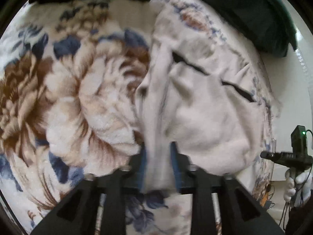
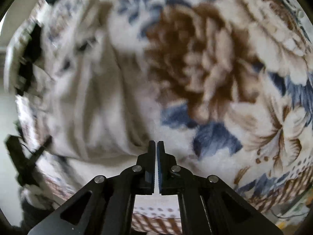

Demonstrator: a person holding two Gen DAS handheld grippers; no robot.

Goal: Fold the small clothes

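Observation:
A small cream garment with dark slits lies on a floral blanket. My left gripper is shut on a bunched strip of its fabric, pulled up between the blue pads. In the right wrist view the garment lies to the left, blurred. My right gripper is shut and empty, its tips just off the garment's lower right edge, above the blanket. The right gripper also shows in the left wrist view at the far right, held by a white-gloved hand.
A dark green cushion or cloth lies at the blanket's far edge. The blanket's edge and a pale floor or wall run along the right. Cables hang at the lower right. The left gripper shows blurred in the right wrist view.

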